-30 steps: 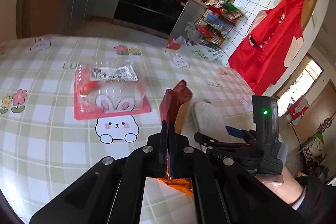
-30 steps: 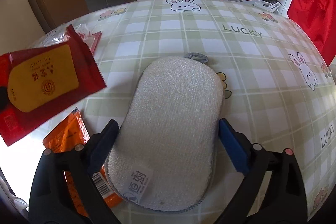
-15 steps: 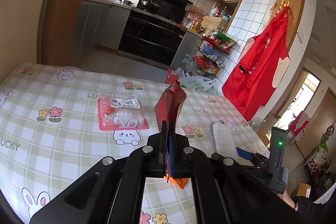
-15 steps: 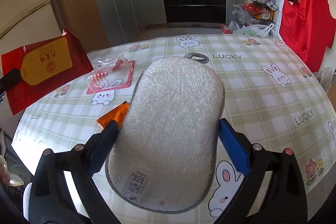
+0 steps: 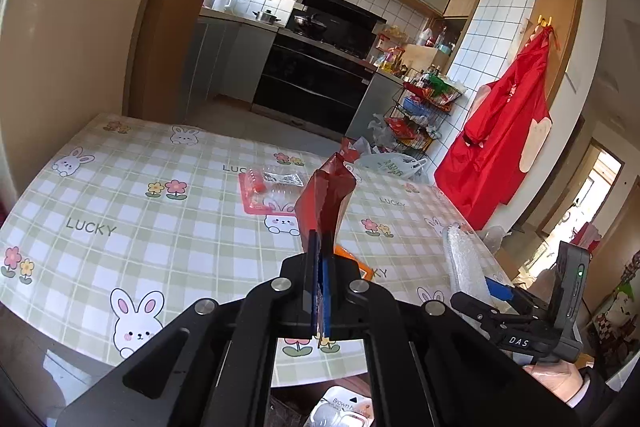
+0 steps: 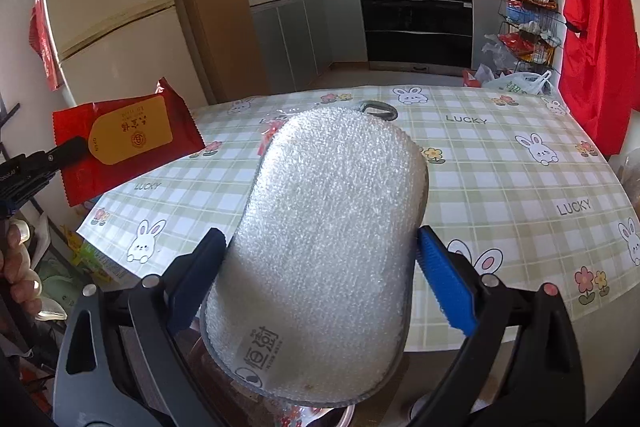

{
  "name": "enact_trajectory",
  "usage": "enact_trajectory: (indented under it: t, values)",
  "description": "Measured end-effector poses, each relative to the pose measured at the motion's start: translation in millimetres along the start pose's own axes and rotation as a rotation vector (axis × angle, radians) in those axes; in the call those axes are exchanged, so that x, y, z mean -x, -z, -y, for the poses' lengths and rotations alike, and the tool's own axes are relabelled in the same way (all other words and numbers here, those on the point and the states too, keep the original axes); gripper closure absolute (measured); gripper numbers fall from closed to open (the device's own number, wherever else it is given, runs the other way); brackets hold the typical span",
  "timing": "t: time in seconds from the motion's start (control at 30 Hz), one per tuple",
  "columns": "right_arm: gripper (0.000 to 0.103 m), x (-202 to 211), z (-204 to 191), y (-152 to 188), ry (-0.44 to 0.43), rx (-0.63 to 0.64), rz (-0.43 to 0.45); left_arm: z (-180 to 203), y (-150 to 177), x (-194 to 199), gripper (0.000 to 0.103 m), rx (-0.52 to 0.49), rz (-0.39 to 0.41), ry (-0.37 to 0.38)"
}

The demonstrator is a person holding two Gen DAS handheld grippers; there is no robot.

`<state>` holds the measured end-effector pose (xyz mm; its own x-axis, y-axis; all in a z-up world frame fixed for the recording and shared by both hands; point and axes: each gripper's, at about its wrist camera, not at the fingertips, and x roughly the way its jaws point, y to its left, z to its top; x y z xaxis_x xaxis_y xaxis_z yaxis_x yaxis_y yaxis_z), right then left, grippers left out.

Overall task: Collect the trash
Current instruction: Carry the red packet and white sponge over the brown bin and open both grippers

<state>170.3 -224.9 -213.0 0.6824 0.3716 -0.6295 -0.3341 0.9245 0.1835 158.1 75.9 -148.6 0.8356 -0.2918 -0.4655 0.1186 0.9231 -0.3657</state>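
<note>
My left gripper is shut on a red snack wrapper, which stands up edge-on from its pads above the near part of the table. The right wrist view shows the same red wrapper with its gold label, held at the left. My right gripper is shut on a white scrub sponge; the blue pads press its two long sides and it hangs clear of the table. On the table lie an orange wrapper and a clear plastic tray on a pink card.
The table has a green check cloth with rabbits. Below its near edge sits a white package, and more clutter lies on the floor at the left. A fridge, a wire rack and a red apron stand around.
Both grippers have drawn back and risen from the table, carrying the red wrapper and the sponge. The table's near edge and the floor below it have come into view.
</note>
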Motion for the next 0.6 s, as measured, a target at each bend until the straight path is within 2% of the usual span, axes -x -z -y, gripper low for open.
enact_trajectory:
  t: [0.3,0.6]
  values:
    - [0.009,33.5,-51.0,19.8,-0.047,0.083,-0.011,-0.8,22.1,54.9,0.101,0.022,0.033,0.023]
    - [0.009,45.4,-96.1,40.2,-0.095,0.16,-0.053,-3.0,39.3,94.5,0.101,0.029,0.048,0.051]
